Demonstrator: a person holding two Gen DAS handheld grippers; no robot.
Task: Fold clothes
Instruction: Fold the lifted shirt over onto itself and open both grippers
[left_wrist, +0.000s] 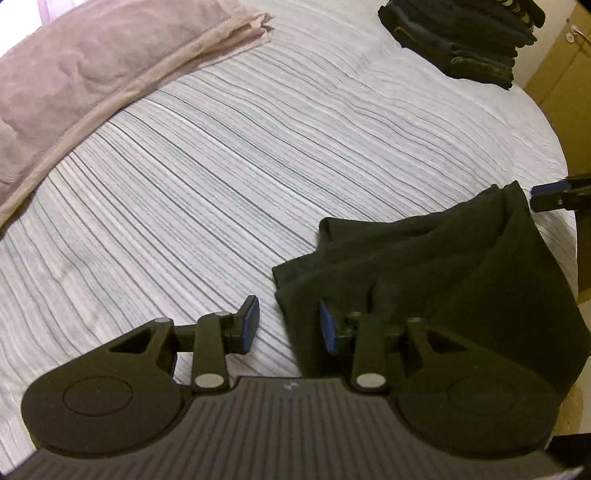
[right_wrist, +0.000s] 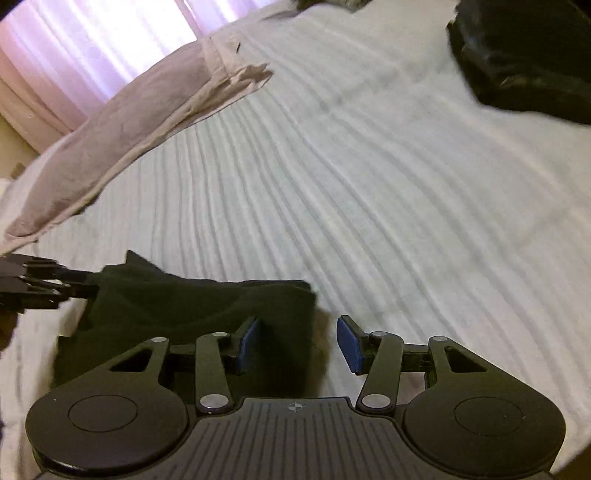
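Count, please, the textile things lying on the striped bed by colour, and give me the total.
Black: 2, the loose black garment near the grippers and the stack of folded dark clothes at the far corner (the number of pieces in the stack cannot be told).
Pinkish grey: 1, the folded blanket along the far left side.
Total: 3

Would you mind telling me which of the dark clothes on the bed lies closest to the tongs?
The loose dark garment at the near edge of the bed, right by both tongs. The other dark clothes sit in a neat stack at the far corner.
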